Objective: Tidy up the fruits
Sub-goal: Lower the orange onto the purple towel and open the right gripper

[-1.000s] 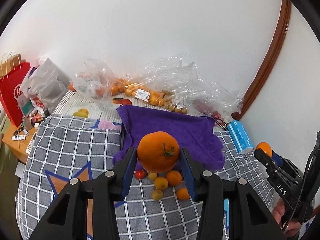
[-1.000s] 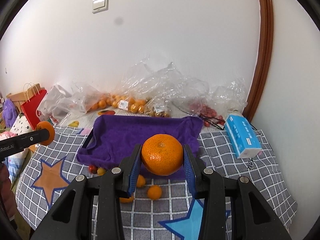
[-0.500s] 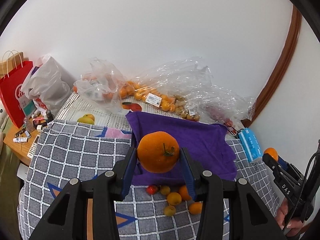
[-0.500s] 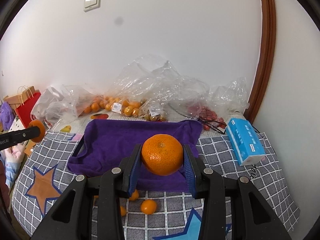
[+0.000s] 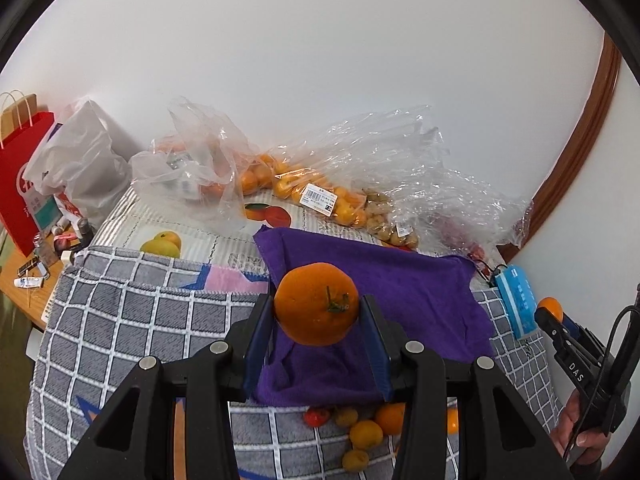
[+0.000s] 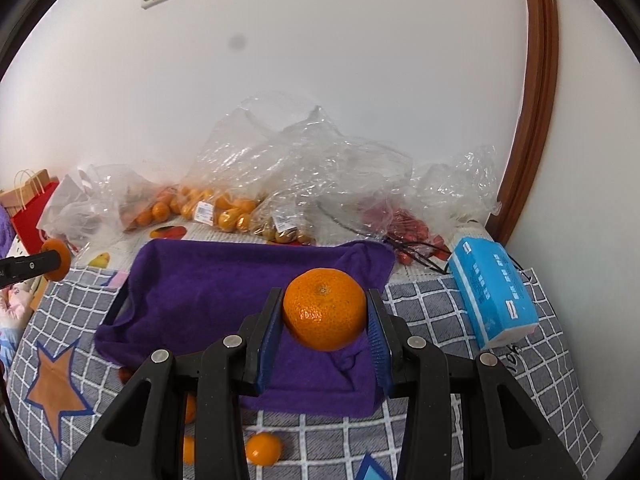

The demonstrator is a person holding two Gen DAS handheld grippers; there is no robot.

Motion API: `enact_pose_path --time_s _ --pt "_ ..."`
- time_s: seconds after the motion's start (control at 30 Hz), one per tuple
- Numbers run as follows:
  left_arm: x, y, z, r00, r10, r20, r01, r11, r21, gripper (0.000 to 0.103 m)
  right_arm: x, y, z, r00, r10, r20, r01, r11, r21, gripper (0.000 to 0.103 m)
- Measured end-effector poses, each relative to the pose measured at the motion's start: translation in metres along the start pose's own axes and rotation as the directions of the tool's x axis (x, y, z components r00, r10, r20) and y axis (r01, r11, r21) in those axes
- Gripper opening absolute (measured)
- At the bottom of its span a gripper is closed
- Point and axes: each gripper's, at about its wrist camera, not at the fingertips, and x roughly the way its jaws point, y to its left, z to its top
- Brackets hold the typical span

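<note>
The left gripper points forward and downward, its two black arms reaching out from the lower edge of the left wrist view, blue pads pressed against either side of an orange with its stem facing the camera. The right gripper is angled the same way, both pads clamped on a second orange. In the left wrist view the right gripper shows at the far right edge, and the person's right hand wraps its handle from below, fingers curled around it.

Bagged fruit behind towel
</note>
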Motion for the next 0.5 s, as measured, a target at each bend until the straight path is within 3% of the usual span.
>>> enact_pose_path --time_s 0.5 --pt "0.067 -0.008 0.015 0.998 -0.022 -0.053 0.022 1.000 0.000 0.042 0.068 -0.004 0.001 0.999 0.020 -0.036 -0.020 1.000 0.015 0.040"
